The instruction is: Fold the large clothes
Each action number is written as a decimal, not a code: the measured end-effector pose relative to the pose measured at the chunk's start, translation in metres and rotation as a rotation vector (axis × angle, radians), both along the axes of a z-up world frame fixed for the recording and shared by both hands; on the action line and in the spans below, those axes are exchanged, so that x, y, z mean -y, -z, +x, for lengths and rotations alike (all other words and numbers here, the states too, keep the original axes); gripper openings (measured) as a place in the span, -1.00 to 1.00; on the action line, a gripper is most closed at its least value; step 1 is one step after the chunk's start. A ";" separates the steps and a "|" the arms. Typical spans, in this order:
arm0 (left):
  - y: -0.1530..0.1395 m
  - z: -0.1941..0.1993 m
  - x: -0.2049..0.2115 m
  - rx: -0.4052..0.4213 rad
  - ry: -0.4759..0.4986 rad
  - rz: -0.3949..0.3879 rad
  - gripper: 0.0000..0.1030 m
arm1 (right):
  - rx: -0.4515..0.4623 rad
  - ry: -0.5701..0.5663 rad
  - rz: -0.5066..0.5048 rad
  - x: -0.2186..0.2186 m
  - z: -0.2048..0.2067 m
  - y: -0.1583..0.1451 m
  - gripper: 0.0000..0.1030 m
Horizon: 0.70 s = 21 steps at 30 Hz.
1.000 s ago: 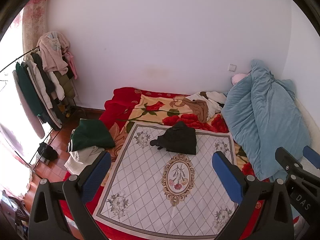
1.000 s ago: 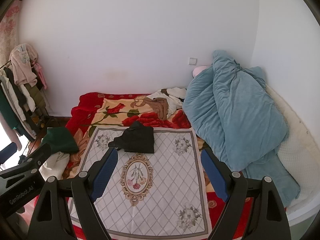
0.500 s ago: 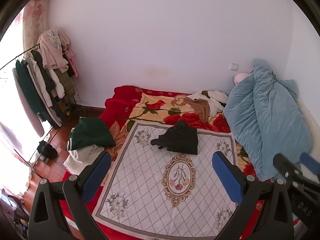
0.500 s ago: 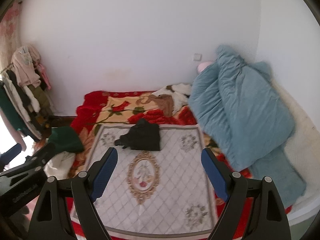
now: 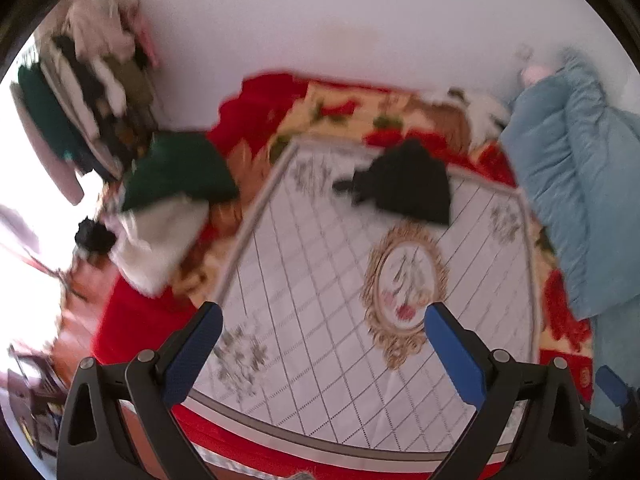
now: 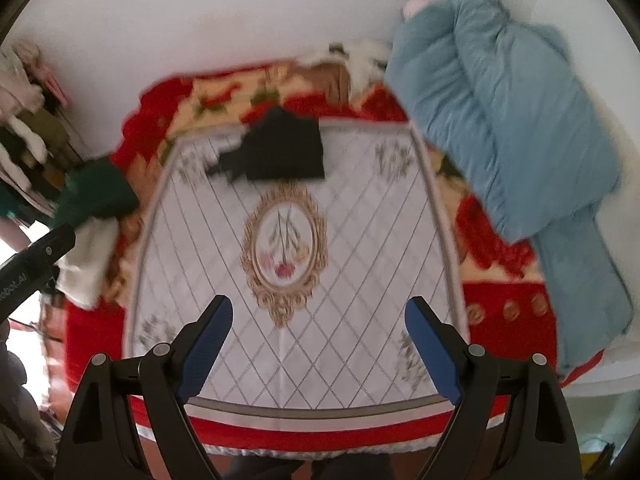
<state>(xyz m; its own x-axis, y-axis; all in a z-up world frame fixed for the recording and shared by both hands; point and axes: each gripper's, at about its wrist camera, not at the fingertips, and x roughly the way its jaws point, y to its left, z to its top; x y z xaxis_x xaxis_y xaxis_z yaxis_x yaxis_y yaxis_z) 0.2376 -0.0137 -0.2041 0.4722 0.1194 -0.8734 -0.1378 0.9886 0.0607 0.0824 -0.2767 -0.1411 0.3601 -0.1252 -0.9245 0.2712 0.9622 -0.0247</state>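
A folded black garment [image 5: 404, 184] lies at the far end of the white diamond-patterned mat [image 5: 340, 288] on the bed; it also shows in the right wrist view [image 6: 280, 152] on the mat [image 6: 360, 264]. A dark green garment [image 5: 176, 172] and a white one [image 5: 156, 240] are heaped at the bed's left edge, and both show in the right wrist view, green [image 6: 96, 196] and white [image 6: 88, 256]. My left gripper [image 5: 322, 320] and right gripper [image 6: 320, 314] are open and empty above the mat's near end. Both views are blurred.
A light blue duvet [image 6: 512, 112] is bunched along the bed's right side. Brown and white clothes [image 5: 460, 112] lie near the wall. A loaded clothes rack [image 5: 80, 92] stands on the left over the wooden floor. A red floral blanket [image 6: 504, 304] lies under the mat.
Both grippers have tilted down and moved closer to the bed, so the mat fills more of each view. Both stay open and empty. The clothes have not moved.
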 end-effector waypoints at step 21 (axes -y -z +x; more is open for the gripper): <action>0.373 -0.012 -0.057 0.125 -0.266 0.021 1.00 | 0.242 -0.295 -0.080 -0.076 0.085 0.426 1.00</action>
<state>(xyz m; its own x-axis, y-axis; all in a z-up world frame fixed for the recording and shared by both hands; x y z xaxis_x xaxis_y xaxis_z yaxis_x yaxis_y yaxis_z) 0.2257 0.0437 -0.5768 0.5256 0.2705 -0.8066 -0.3992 0.9156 0.0469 0.1679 -0.2008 -0.5668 0.5978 -0.0518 -0.7999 -0.0097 0.9974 -0.0719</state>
